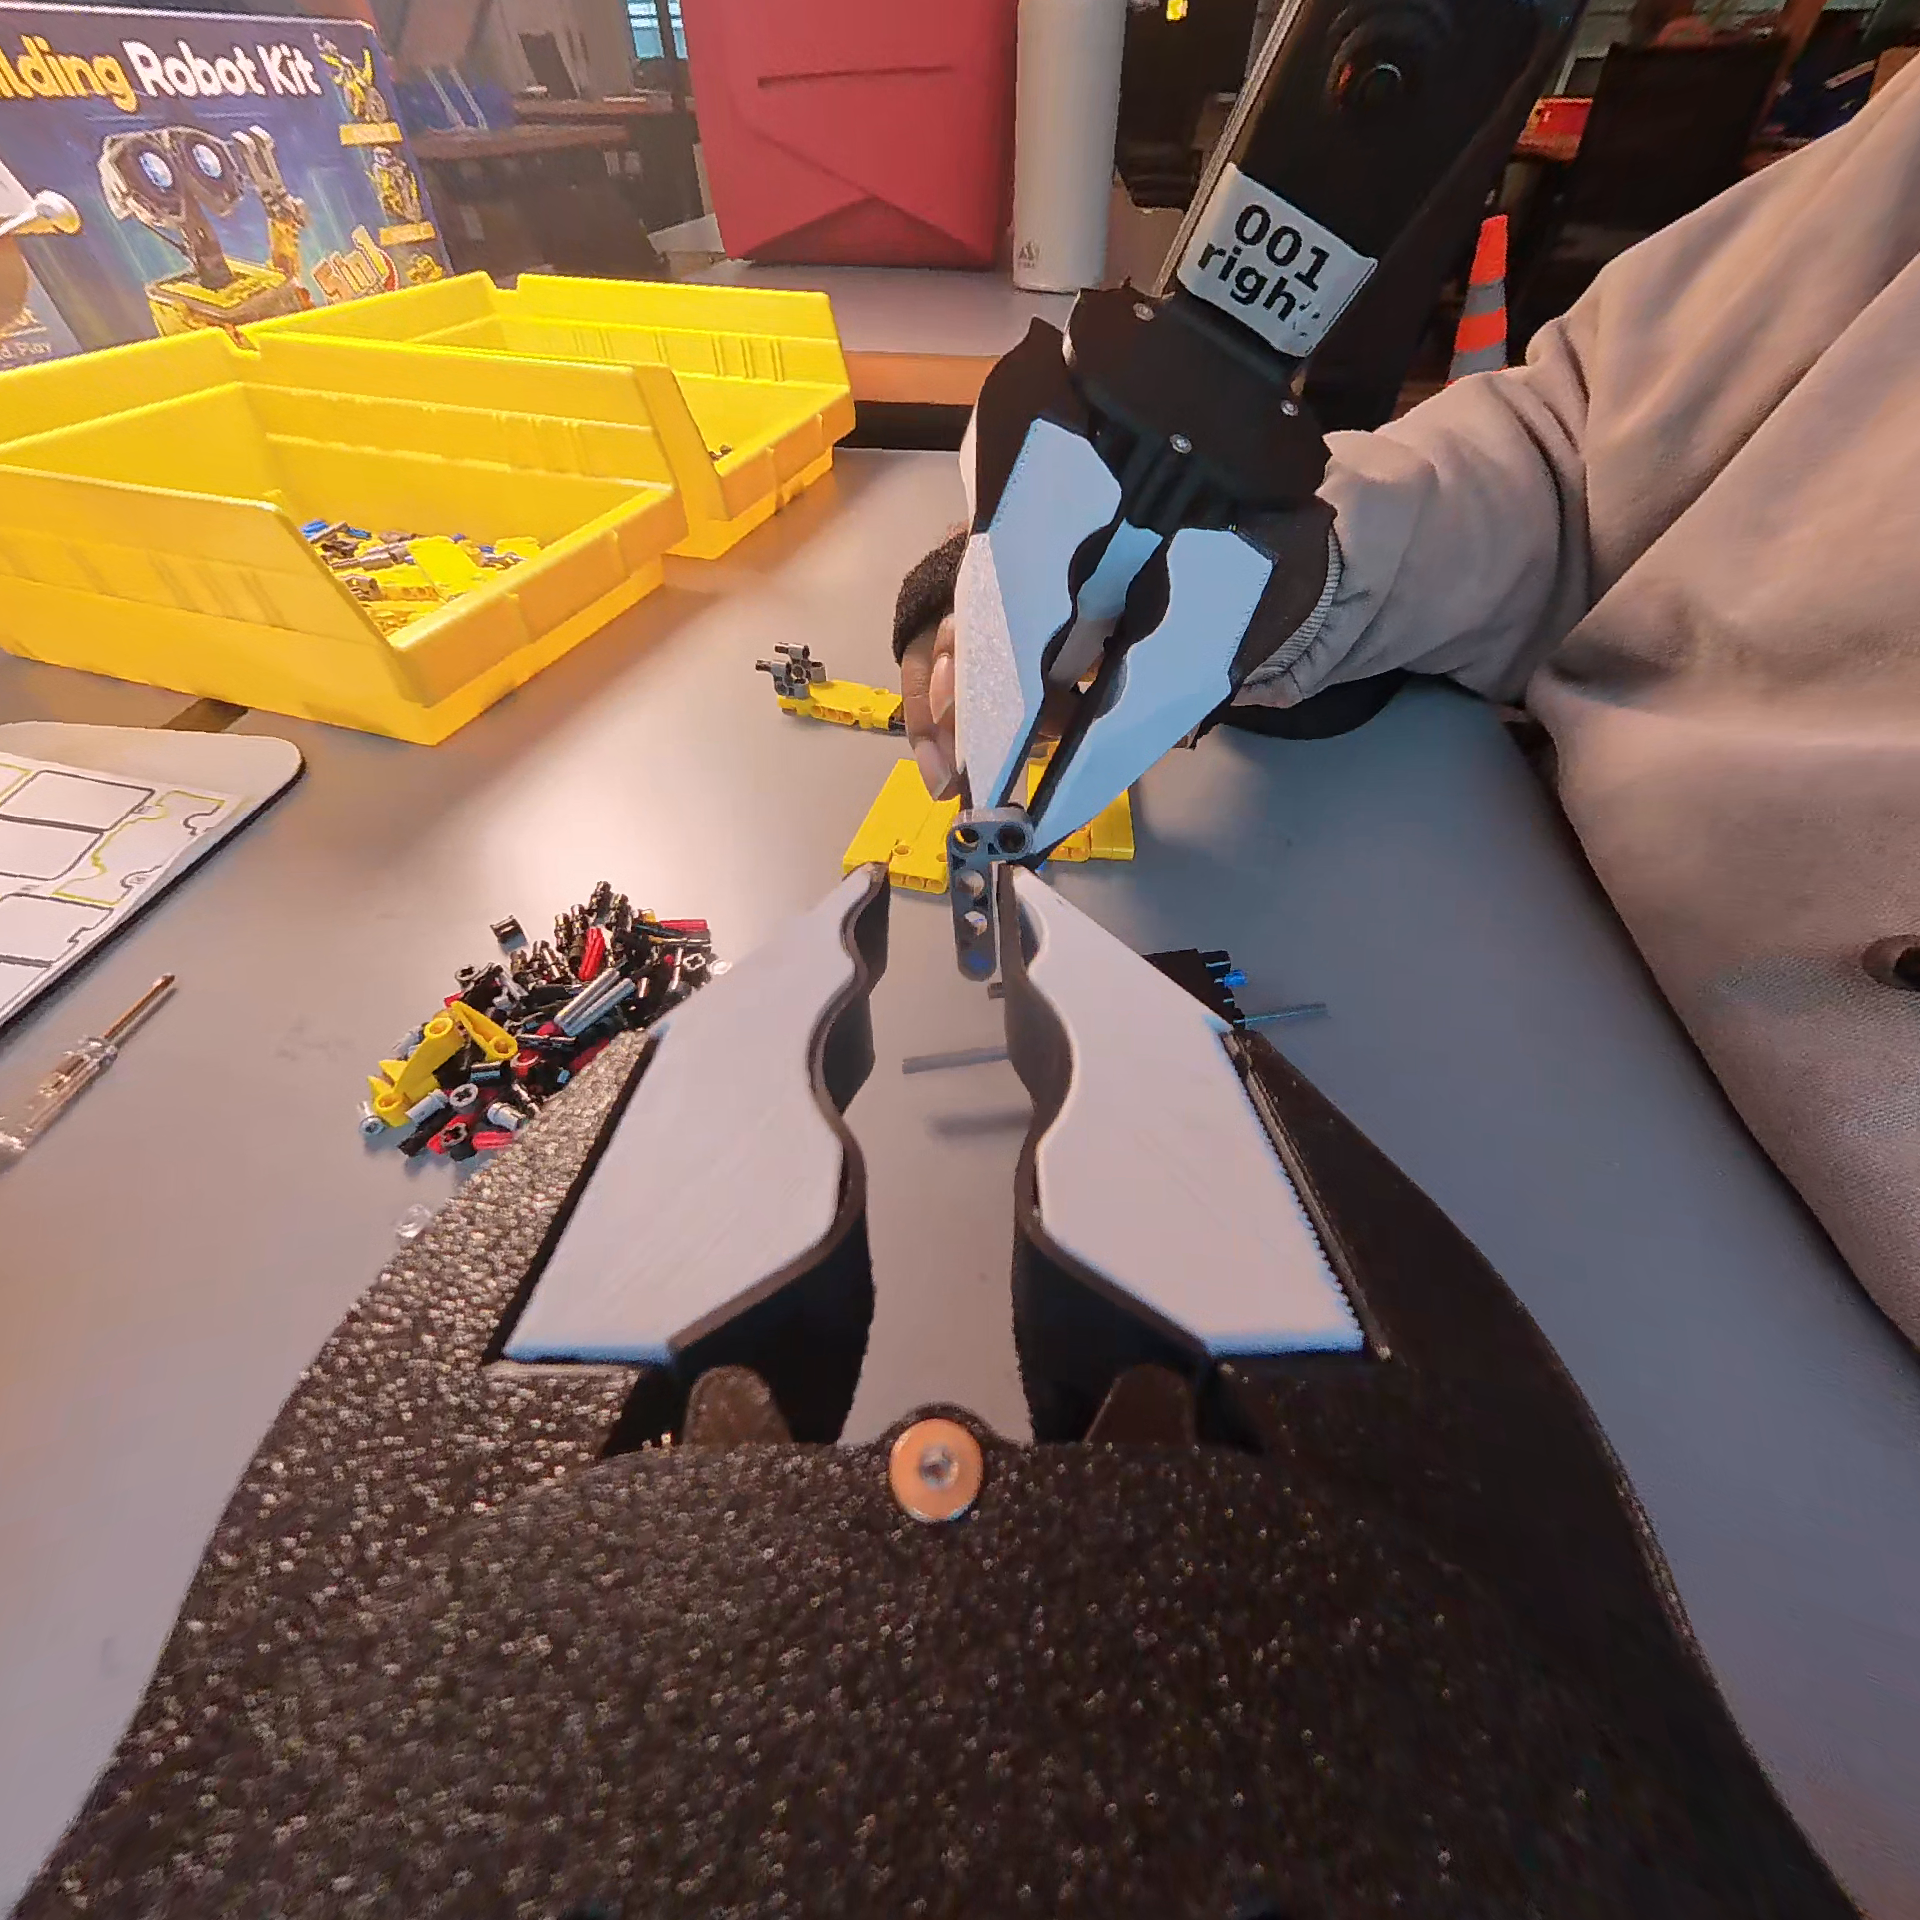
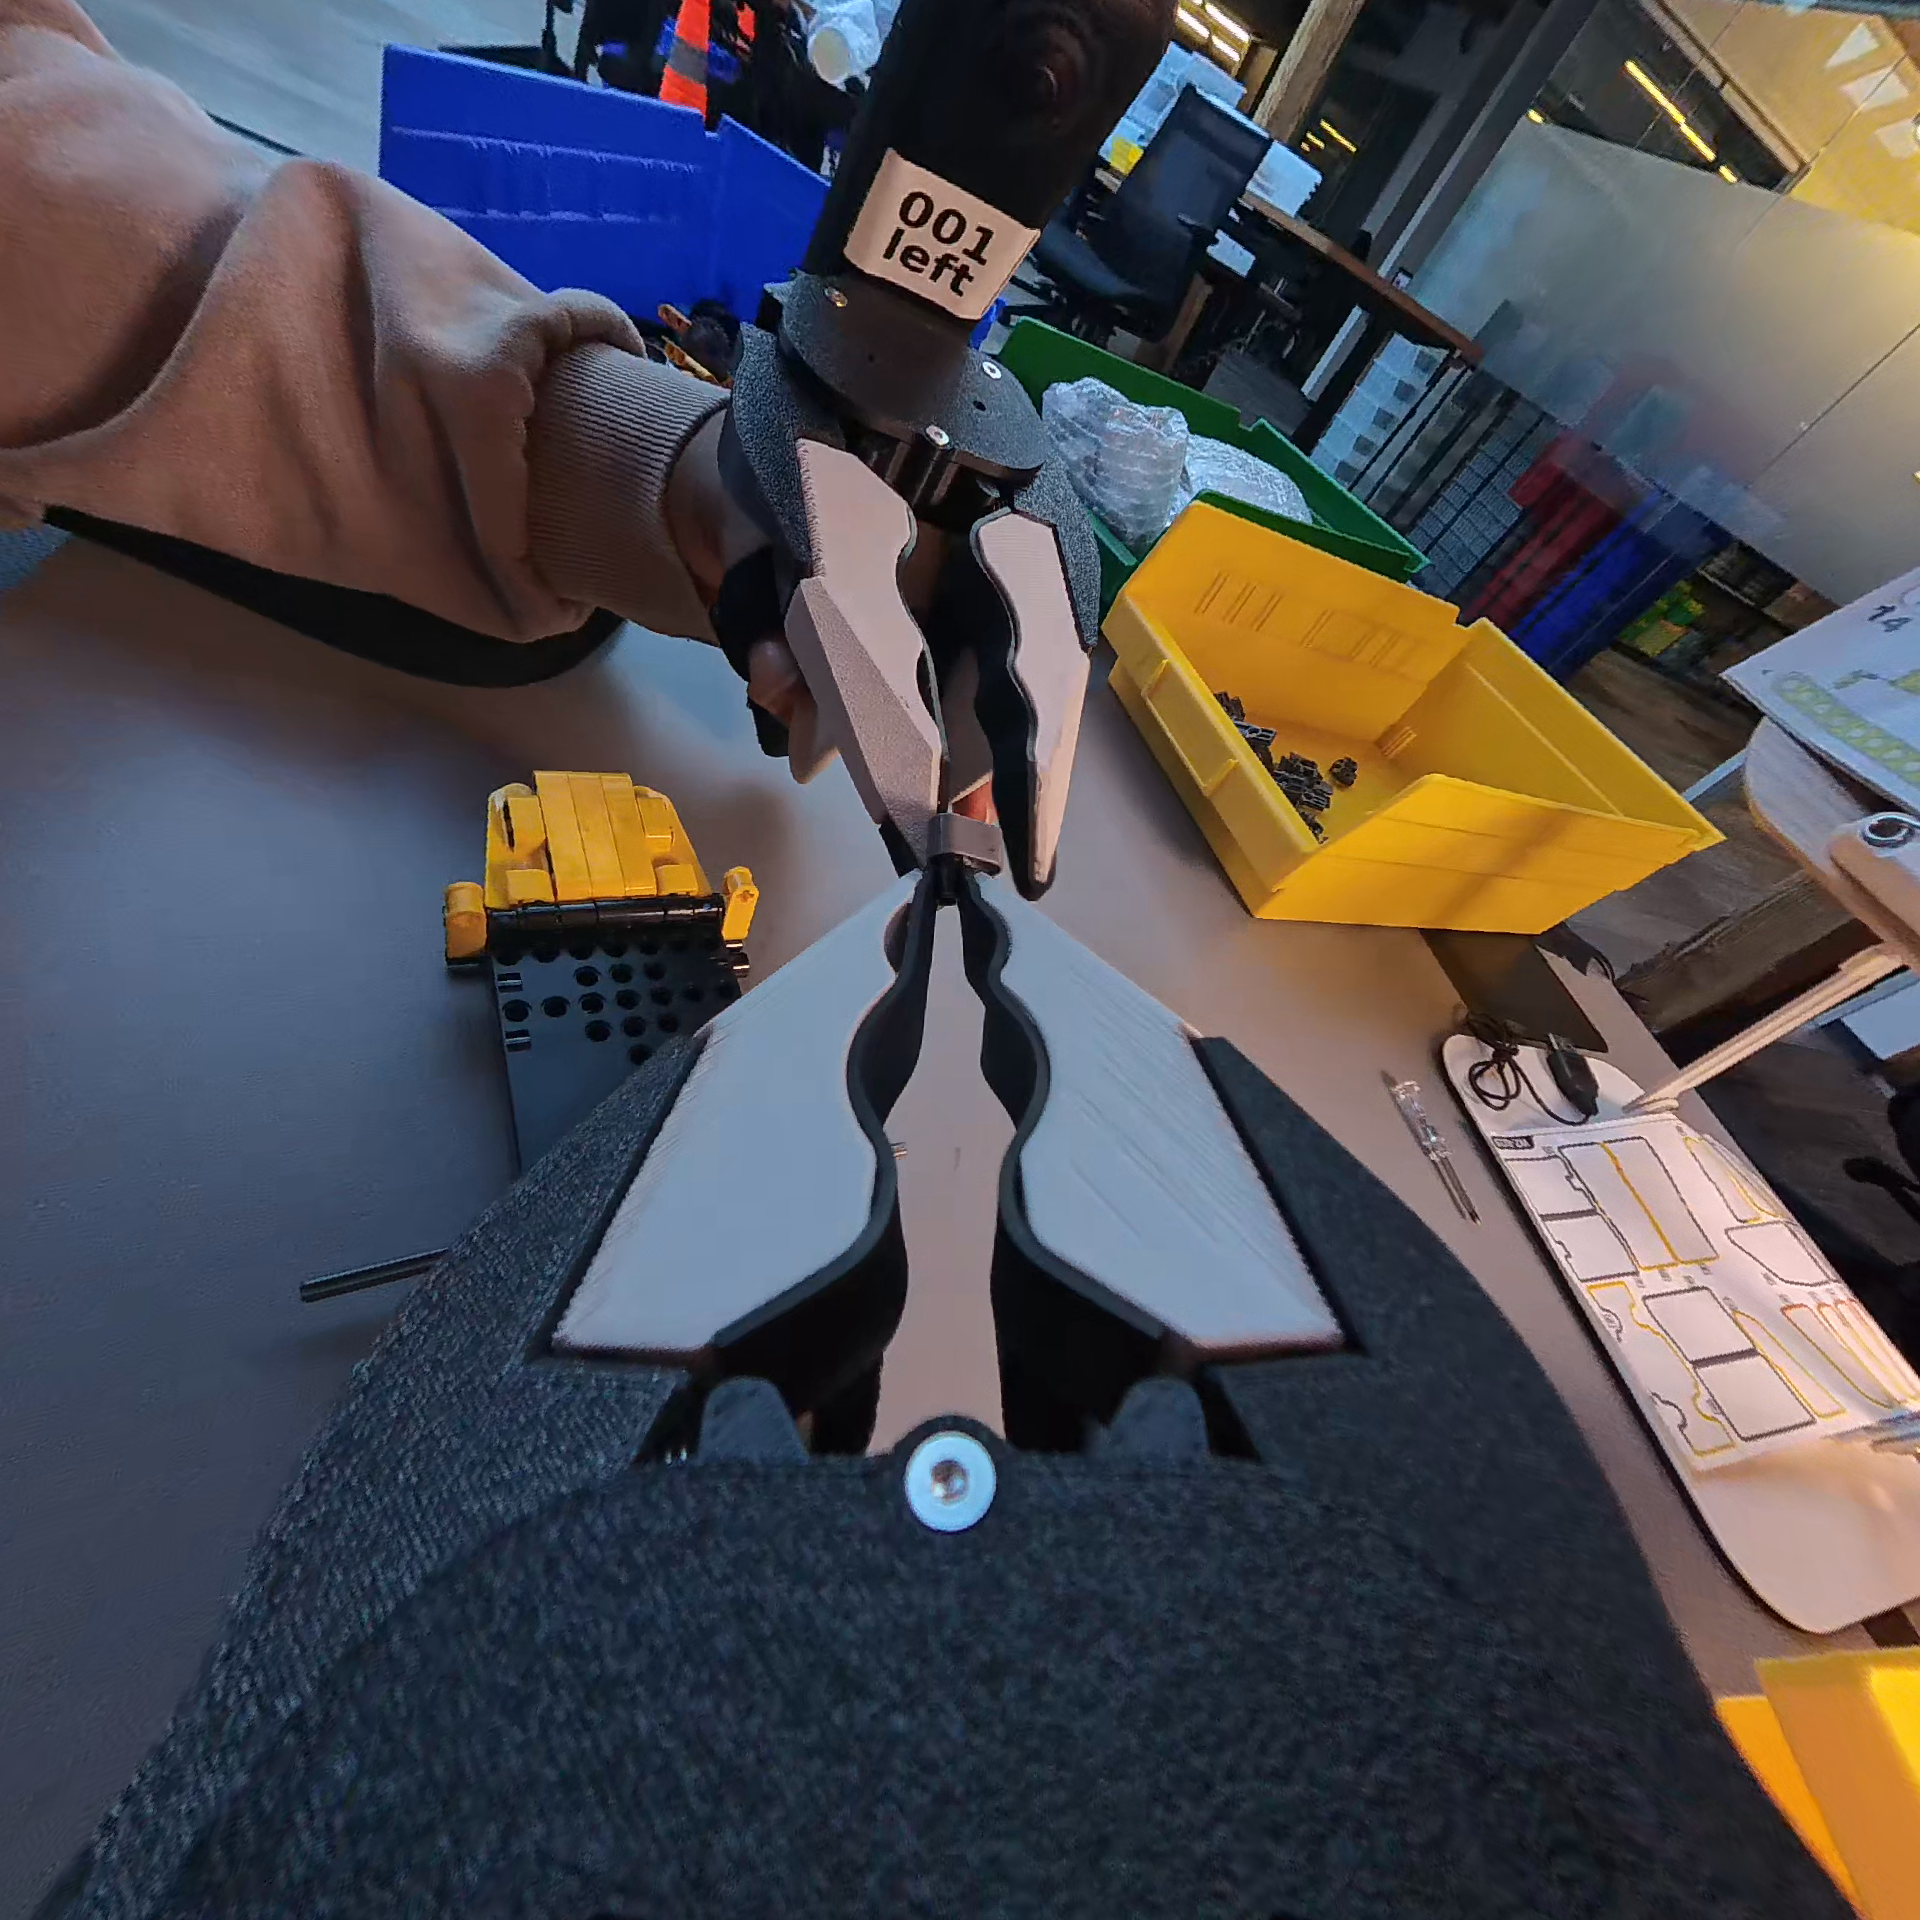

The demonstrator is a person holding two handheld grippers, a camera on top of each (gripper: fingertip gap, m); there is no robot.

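1. Beam, grey [image 1: 977,894], hangs between both claws above the table [image 1: 1455,935].
2. I see left gripper [image 1: 951,894] part open, one finger touching.
3. Right gripper [image 2: 943,899] pinches it; I'd keep it steady.

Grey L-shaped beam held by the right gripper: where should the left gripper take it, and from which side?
Probably the free long leg of the grey L-shaped beam, closing on its narrow edges, coming in opposite the right gripper. That one pinches the short top arm, and the leg hangs between the open left gripper fingers.
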